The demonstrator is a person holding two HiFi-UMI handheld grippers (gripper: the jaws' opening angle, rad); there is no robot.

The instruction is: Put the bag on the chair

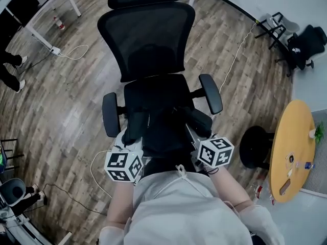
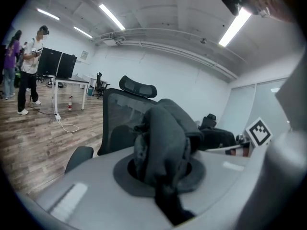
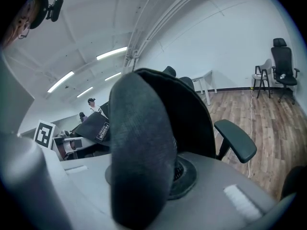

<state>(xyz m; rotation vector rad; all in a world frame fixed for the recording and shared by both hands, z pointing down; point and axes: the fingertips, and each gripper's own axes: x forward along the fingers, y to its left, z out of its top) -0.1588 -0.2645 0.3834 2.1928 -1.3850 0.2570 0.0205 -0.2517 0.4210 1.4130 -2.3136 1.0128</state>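
Note:
A black mesh office chair (image 1: 148,40) faces me, its seat (image 1: 153,93) just beyond my hands. The black bag (image 1: 162,137) hangs in front of the seat's near edge, between both grippers. My left gripper (image 1: 133,137) is shut on the bag's left strap (image 2: 160,143), dark fabric bunched in the jaws. On the other side, my right gripper (image 1: 200,129) is shut on the padded right strap (image 3: 141,152). The bag's body with a small white label (image 3: 102,131) shows in the right gripper view. The chair's armrests (image 1: 210,93) flank the bag.
A round wooden table (image 1: 292,149) and a black stool (image 1: 255,147) stand to the right. A power strip and cable (image 1: 64,51) lie on the wooden floor at far left by a desk. More chairs (image 1: 306,42) stand at far right. A person (image 2: 29,68) stands by the desks.

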